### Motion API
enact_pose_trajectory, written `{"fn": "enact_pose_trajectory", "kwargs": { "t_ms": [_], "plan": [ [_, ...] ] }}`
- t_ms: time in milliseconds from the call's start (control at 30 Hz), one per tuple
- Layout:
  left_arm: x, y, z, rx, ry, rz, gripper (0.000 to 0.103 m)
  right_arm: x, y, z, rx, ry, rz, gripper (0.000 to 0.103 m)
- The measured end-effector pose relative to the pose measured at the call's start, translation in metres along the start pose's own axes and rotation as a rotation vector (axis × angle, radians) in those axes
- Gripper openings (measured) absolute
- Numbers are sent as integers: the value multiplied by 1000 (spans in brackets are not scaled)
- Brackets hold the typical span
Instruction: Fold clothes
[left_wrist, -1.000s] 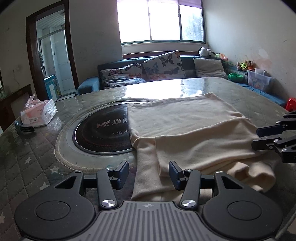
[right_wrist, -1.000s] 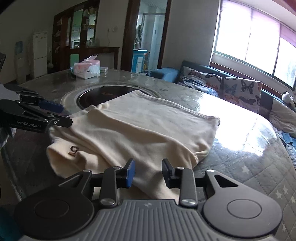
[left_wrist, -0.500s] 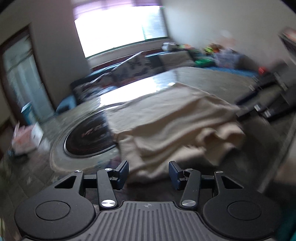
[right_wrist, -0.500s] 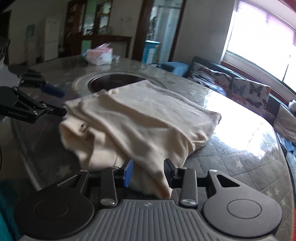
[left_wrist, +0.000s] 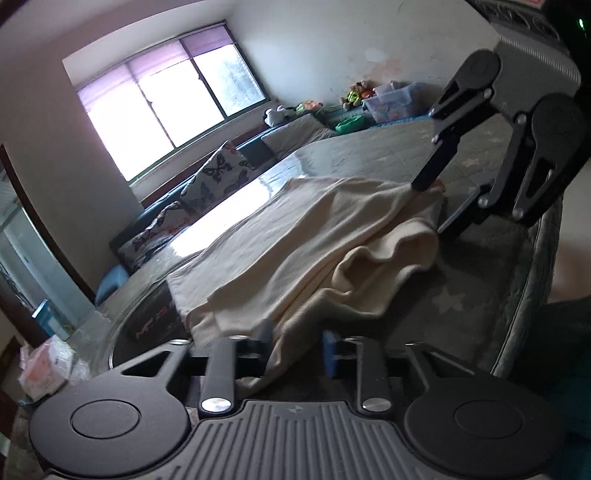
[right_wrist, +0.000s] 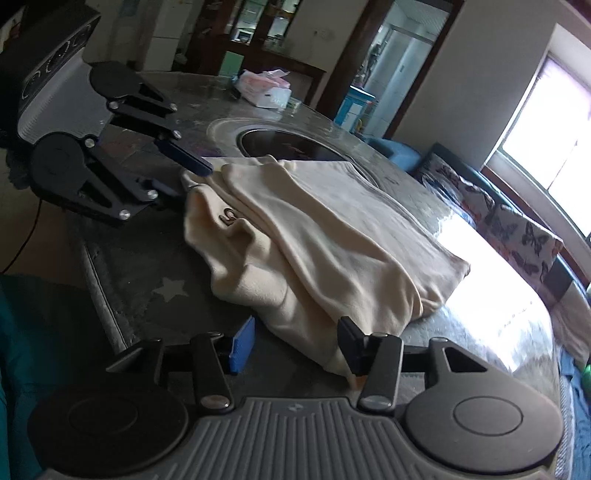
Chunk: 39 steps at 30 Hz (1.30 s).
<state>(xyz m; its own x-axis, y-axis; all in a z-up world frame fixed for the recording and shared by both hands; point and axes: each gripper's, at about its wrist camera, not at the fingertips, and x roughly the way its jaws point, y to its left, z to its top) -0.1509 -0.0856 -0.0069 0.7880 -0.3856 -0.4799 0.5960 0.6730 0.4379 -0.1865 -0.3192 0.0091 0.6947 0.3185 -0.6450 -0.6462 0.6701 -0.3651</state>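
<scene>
Grippers, left gripper (left_wrist: 295, 349) and right gripper (right_wrist: 297, 341), gaped wide round cream garment (right_wrist: 325, 236) corners on counter (right_wrist: 147, 280); needed clamping both together, lifting evenly

Garment (right_wrist: 332, 236) on table (right_wrist: 155, 266) — tissue pack (right_wrist: 264, 88) behind, sofa (right_wrist: 517, 229) beyond table

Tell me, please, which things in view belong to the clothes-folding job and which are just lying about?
Part of the job:
cream garment, partly folded on the table
left gripper, open around the garment's near edge
right gripper, open at another edge

Just lying about:
tissue pack
round black inset in the table
butterfly cushions
</scene>
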Motion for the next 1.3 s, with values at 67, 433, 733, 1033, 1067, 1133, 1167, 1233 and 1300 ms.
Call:
{"fn": "enact_pose_trajectory", "kwargs": {
  "t_ms": [67, 433, 733, 1033, 1067, 1133, 1167, 1233, 1300],
  "plan": [
    [1, 6, 2, -36, -14, -6, 12, 1, 0, 1, -6, -3, 3, 52],
    [17, 50, 24, -241, -32, -31, 10, 24, -10, 17, 29, -67, 10, 47],
    [8, 38, 0, -182, 3, -27, 24, 29, -37, 22, 223, -66, 81, 12],
    [10, 21, -14, -45, 13, 52, 27, 28, -44, 31, 288, -88, 75, 11],
    [11, 20, -15, -31, 14, 59, 14, 28, -43, 31, 291, -92, 71, 10],
    [11, 21, -15, -40, 13, 63, 8, 26, -42, 31, 294, -103, 65, 10],
    [10, 22, -14, -50, 8, 64, 6, 23, -41, 31, 296, -115, 60, 10],
    [4, 26, -12, -71, -7, 65, 5, 17, -40, 33, 296, -138, 50, 9],
    [-3, 28, -9, -85, -21, 63, 5, 11, -39, 34, 294, -158, 43, 9]
  ]
}}
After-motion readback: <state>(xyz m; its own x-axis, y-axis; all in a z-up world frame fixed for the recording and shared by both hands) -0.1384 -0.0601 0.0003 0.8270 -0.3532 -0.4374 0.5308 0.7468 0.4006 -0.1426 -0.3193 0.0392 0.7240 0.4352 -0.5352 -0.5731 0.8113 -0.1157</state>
